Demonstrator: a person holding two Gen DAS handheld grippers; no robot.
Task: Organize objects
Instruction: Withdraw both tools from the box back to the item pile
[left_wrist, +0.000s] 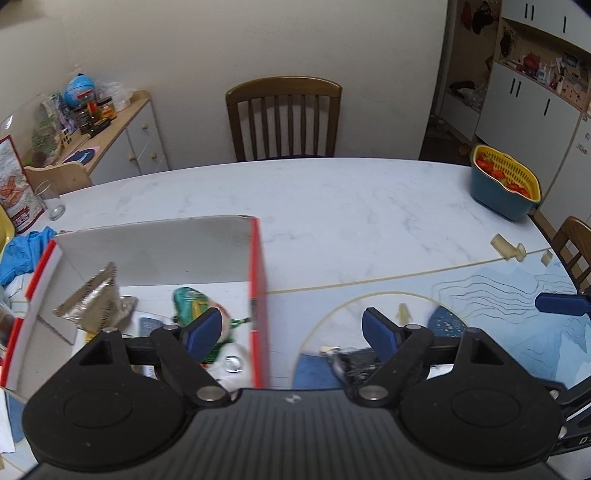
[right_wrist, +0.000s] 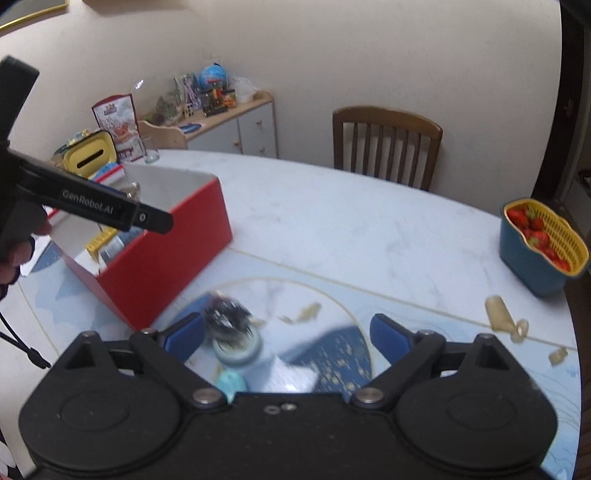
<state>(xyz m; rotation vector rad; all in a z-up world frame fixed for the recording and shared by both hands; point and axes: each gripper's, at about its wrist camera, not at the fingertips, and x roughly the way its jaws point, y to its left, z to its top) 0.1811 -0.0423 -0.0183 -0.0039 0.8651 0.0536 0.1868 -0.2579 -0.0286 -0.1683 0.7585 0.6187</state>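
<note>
A red open box (left_wrist: 258, 280) sits on the white table, also in the right wrist view (right_wrist: 166, 254). It holds a foil pouch (left_wrist: 96, 299), a green packet (left_wrist: 190, 301) and other small items. My left gripper (left_wrist: 291, 332) is open and empty, straddling the box's right wall. A dark crinkly packet (left_wrist: 354, 363) lies on the mat under its right finger. My right gripper (right_wrist: 288, 336) is open and empty above that dark packet (right_wrist: 227, 314), a pale round lid (right_wrist: 238, 349) and a white item (right_wrist: 291, 373). The left gripper's body (right_wrist: 99, 208) hangs over the box.
A blue and yellow basket of strawberries (left_wrist: 504, 181) stands at the table's right edge (right_wrist: 543, 243). A small cream bottle (right_wrist: 504, 315) lies near it. A chair (left_wrist: 284, 118) stands behind the table. A glass (left_wrist: 51, 201), a snack bag and a blue cloth (left_wrist: 22, 253) sit left.
</note>
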